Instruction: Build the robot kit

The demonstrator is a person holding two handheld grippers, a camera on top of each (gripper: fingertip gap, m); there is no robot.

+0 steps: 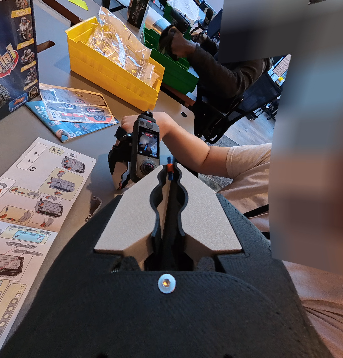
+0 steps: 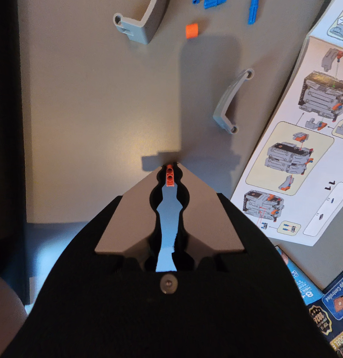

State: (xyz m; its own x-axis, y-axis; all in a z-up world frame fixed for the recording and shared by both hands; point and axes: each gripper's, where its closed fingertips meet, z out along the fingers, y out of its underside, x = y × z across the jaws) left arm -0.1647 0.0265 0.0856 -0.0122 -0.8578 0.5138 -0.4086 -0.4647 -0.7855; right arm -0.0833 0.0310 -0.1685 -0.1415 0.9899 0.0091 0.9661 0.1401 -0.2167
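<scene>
My left gripper (image 1: 169, 166) is shut on a small blue pin with an orange bush (image 1: 169, 169) on it, held up above the grey table (image 1: 79, 151). Just beyond it is the other gripper with its camera (image 1: 147, 147), held in a person's hand. My right gripper (image 2: 169, 166) is shut on a small orange connector with two holes (image 2: 169, 175), a little above the table (image 2: 98, 116). On the table ahead of it lie two grey curved panels (image 2: 227, 102) (image 2: 137, 25), an orange bush (image 2: 192, 31) and blue pieces (image 2: 252, 11).
An open instruction sheet (image 1: 31, 203) (image 2: 302, 155) lies on the table. A yellow bin (image 1: 108, 64) holds clear bags; a green bin (image 1: 172, 67) stands behind it, where another person's arm (image 1: 215, 64) reaches. A toy box (image 1: 13, 54), booklet (image 1: 69, 127) and sticker sheet (image 1: 77, 104) lie far left. Across from one pair of fingers to the other is roughly 25 cm.
</scene>
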